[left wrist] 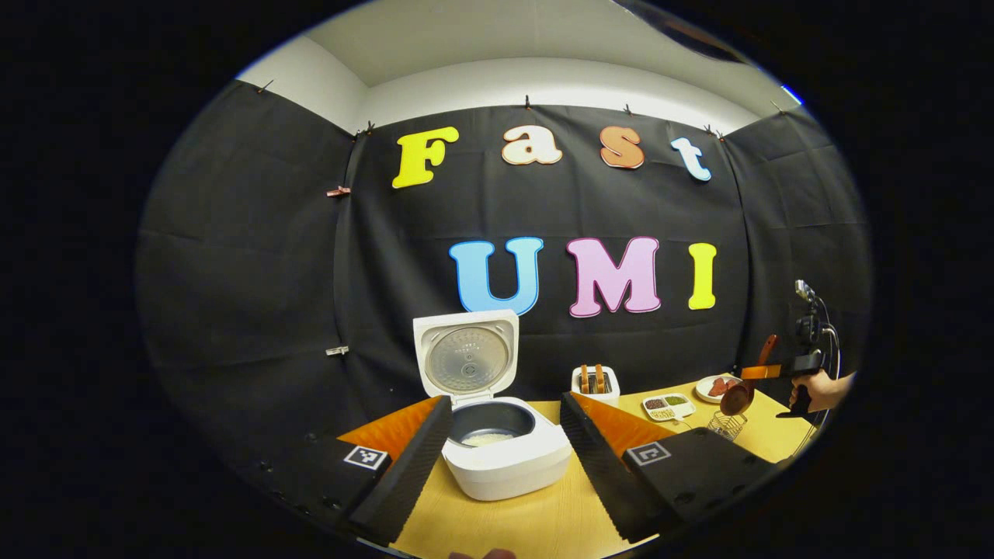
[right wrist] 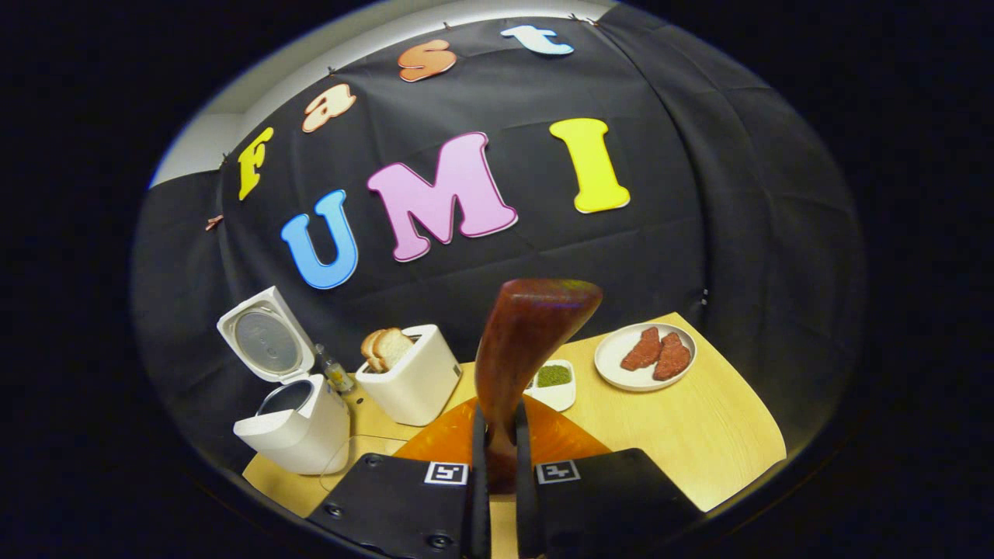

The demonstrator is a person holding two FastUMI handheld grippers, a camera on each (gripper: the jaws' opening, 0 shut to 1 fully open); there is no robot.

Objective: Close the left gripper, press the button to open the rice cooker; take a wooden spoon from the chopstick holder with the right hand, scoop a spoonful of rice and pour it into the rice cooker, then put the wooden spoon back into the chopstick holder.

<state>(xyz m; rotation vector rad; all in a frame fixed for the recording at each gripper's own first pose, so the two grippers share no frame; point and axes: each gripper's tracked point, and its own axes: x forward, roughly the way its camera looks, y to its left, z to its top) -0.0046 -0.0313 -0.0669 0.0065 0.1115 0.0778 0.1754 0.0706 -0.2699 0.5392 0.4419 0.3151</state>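
Observation:
The white rice cooker (left wrist: pixel 505 458) stands open on the table, its lid (left wrist: pixel 466 359) upright and some rice (left wrist: pixel 485 439) in the dark pot. My left gripper (left wrist: pixel 506 402) is open, its fingers on either side of the cooker and short of it. At the far right a hand holds my right gripper (left wrist: pixel 765 372), shut on the brown wooden spoon (left wrist: pixel 738 397), whose bowl hangs just above the wire chopstick holder (left wrist: pixel 728 425). In the right gripper view the spoon (right wrist: pixel 524 349) rises from between the shut fingers of the right gripper (right wrist: pixel 497 466); the cooker (right wrist: pixel 295 427) is at the left.
A white toaster (right wrist: pixel 411 376) with bread slices stands right of the cooker, with a small bottle (right wrist: pixel 335 374) between them. A divided dish of grains (left wrist: pixel 668 405) and a plate with red meat pieces (right wrist: pixel 644 355) lie toward the table's right end. The wooden tabletop (right wrist: pixel 683 442) ends at the black cloth wall.

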